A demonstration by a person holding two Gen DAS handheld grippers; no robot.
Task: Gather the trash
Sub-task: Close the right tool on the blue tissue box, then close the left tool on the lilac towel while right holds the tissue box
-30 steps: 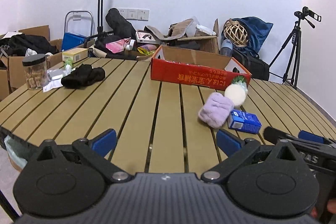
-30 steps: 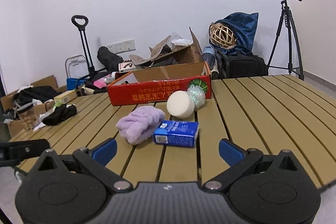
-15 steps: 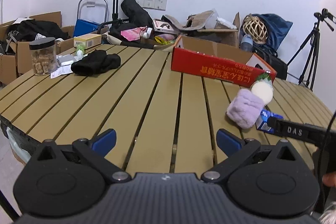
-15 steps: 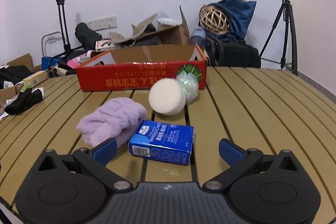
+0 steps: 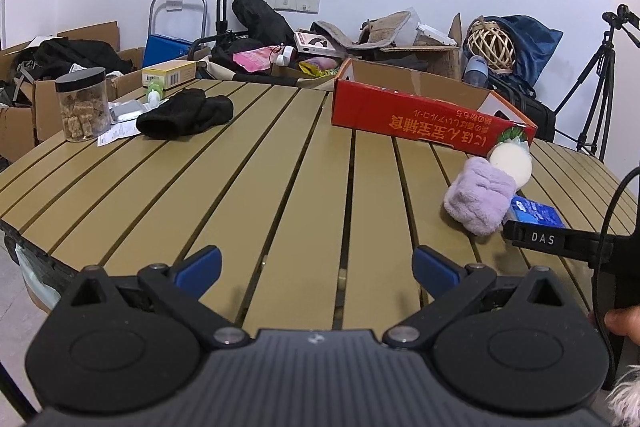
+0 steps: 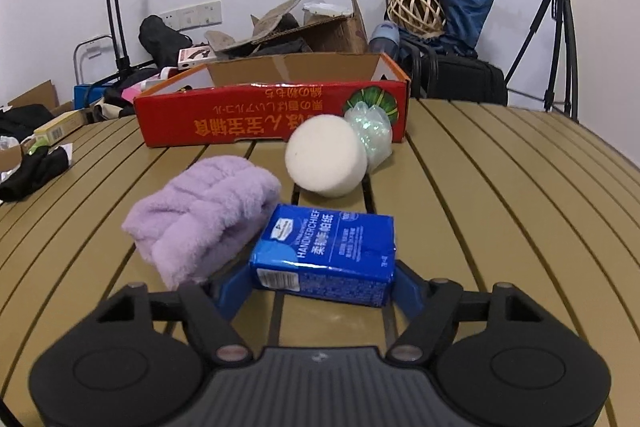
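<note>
right gripper [image 6: 322, 285] low over the slatted tabletop [image 6: 500, 211], jaws closing, blue tissue packet [image 6: 326, 253] between the blue pads, which flank its two short ends; firm contact of pads on packet cannot be told. packet flat on the tabletop, lavender fuzzy cloth [image 6: 204, 217] touching its left side, white foam disc [image 6: 326, 155] just behind, crinkled clear wrapper [image 6: 370, 133] behind the disc and against the red cardboard tray [image 6: 264, 121]. left gripper [image 5: 316, 265] over bare slats, jaws wide apart, nothing between them. same cluster at far right of the left wrist view, beside the dark bar of the right gripper. black cloth [image 5: 186, 117], jar of brown cubes [image 5: 82, 105] and paper slip [image 5: 118, 133] far left. tripod [image 6: 556, 39] and floor clutter behind.
</note>
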